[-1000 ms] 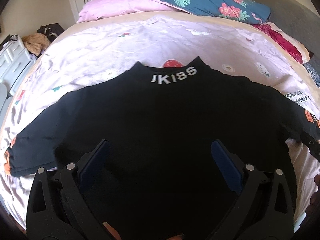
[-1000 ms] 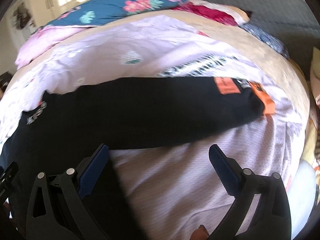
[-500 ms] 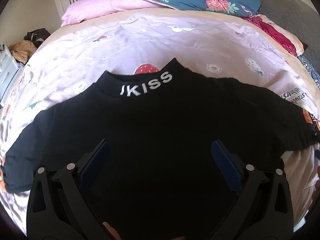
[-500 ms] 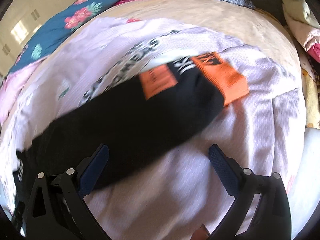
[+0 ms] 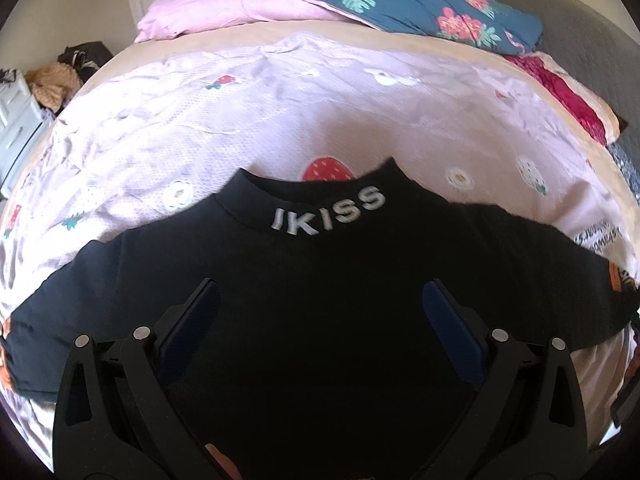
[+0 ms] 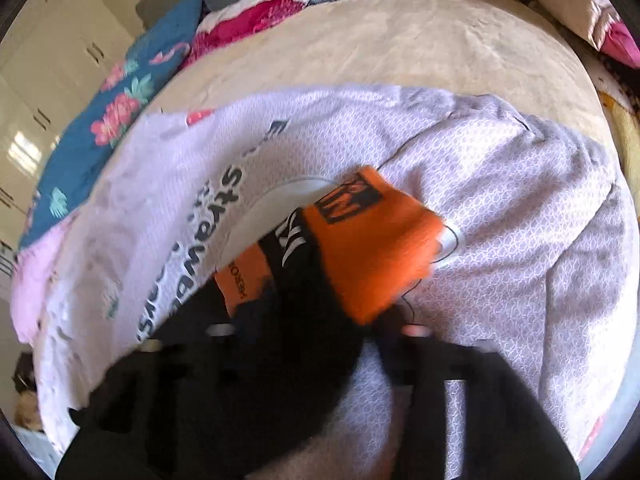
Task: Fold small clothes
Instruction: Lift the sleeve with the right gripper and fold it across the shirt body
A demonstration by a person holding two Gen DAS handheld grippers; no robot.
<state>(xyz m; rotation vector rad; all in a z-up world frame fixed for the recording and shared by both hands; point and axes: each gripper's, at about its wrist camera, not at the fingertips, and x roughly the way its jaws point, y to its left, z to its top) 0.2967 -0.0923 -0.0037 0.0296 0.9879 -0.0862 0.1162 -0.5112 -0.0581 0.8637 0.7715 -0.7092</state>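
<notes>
1. Right now, a black top [image 5: 320, 320] with "IKISS" lettered on its collar is lying spread flat on the pink strawberry-print sheet [image 5: 280, 112] of a bed, collar pointing toward the pillows.
2. The left gripper [image 5: 320, 304] is hovering over the middle of the top's body with its jaws spread wide, gripping nothing.
3. Both sleeves are stretching out to either side in the left wrist view, with an orange cuff [image 5: 614, 282] showing at the far right end.
4. In the right wrist view, the right gripper [image 6: 316, 330] is blurred, and its jaws are closing with the black sleeve [image 6: 304, 320] lying between them, just behind the orange cuff [image 6: 372, 248].
5. Whether the pads are already pressing on the cloth I cannot tell through the blur.
6. A teal floral pillow [image 5: 400, 0] and a pink pillow [image 5: 224, 12] are sitting at the head of the bed, well apart from the top.
</notes>
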